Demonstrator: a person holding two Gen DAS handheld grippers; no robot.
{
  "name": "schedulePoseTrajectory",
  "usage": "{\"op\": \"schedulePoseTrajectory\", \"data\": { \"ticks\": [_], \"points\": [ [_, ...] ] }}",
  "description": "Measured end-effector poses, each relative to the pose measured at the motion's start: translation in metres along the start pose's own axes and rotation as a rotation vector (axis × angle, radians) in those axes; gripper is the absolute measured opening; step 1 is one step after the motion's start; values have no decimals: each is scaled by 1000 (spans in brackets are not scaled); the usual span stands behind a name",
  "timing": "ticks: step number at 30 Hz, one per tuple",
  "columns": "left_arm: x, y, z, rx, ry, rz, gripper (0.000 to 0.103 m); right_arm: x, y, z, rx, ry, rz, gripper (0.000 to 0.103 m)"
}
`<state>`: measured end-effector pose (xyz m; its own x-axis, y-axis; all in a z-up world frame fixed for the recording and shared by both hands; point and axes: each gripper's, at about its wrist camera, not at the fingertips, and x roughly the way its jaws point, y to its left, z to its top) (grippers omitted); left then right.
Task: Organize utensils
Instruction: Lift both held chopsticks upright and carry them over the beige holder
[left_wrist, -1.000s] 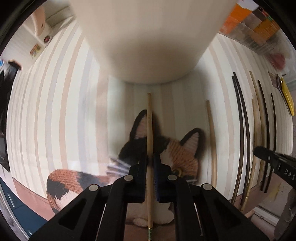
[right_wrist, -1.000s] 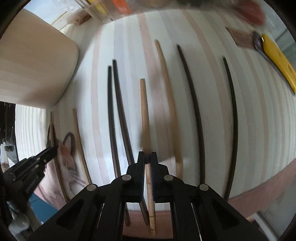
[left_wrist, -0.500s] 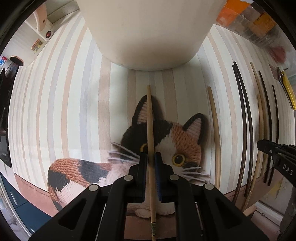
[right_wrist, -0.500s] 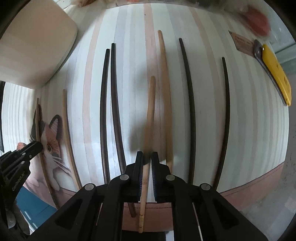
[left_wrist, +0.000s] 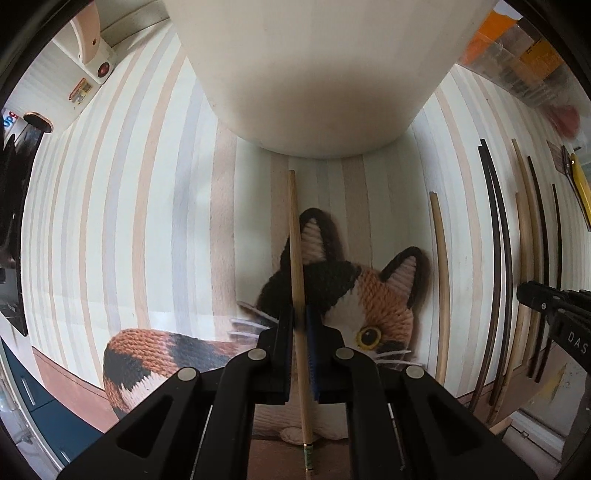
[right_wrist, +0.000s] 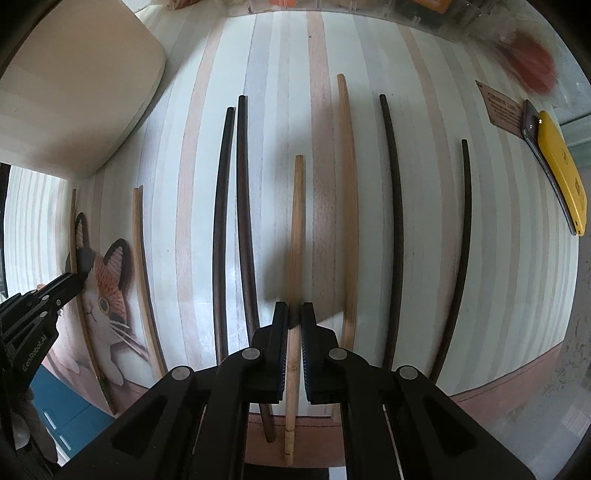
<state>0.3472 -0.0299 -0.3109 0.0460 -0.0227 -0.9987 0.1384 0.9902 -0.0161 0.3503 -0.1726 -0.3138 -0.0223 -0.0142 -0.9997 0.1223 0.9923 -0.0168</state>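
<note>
My left gripper (left_wrist: 301, 321) is shut on a thin light wooden chopstick (left_wrist: 295, 243), held above the cat picture (left_wrist: 343, 295) on the striped mat. My right gripper (right_wrist: 294, 317) is shut on a thicker light wooden chopstick (right_wrist: 296, 229), raised over the mat, its shadow to the right. On the mat lie two dark chopsticks side by side (right_wrist: 236, 206), a light one (right_wrist: 349, 192), two more dark ones (right_wrist: 395, 206) (right_wrist: 463, 236), and a thin light one (right_wrist: 142, 266) beside the cat. The right gripper shows at the edge of the left wrist view (left_wrist: 543, 301).
A large cream container (left_wrist: 314, 74) stands at the back of the mat (left_wrist: 129, 221), close in front of the left chopstick's tip. A yellow tool (right_wrist: 561, 173) and a small brown card (right_wrist: 504, 110) lie at the right. Clear boxes with orange items (left_wrist: 517, 62) line the back.
The right gripper has shifted sideways across the row and rolled, so its chopstick now points straight ahead. The cream container looks farther from the left gripper, and more of the cat shows.
</note>
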Motion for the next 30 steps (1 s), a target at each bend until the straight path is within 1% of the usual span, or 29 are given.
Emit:
{"op": "schedulePoseTrajectory", "data": {
  "ticks": [1, 3, 4, 6, 9, 13, 15, 18, 24, 30],
  "points": [
    [1, -1, 0, 0, 1, 1, 5, -1, -13, 9, -2, 3, -1, 7],
    [4, -2, 2, -2, 2, 4, 5, 2, -13, 11, -9, 4, -9, 7],
    [3, -4, 2, -4, 1, 6, 5, 9, -10, 14, -12, 4, -14, 7],
    [-4, -9, 6, 1, 0, 11, 5, 10, -9, 16, -12, 5, -22, 7],
    [-8, -13, 6, -4, -6, 11, 5, 14, -3, 14, -15, 1, -34, 7],
    [-9, -10, 1, -8, -20, 7, 5, 14, 1, 8, -9, -24, -44, 7],
    [-11, -7, -2, -9, -22, 28, 4, 18, 1, 3, 12, -41, -29, 7],
    [-22, 2, -9, -28, -57, 41, 4, 13, -3, -5, 32, -58, 6, 7],
    [-62, 21, -19, -70, -168, 64, 4, -25, -13, -14, 47, -158, 40, 7],
    [-101, 45, -24, -152, -256, 32, 4, -61, -14, -22, 48, -249, 69, 7]
  ]
}}
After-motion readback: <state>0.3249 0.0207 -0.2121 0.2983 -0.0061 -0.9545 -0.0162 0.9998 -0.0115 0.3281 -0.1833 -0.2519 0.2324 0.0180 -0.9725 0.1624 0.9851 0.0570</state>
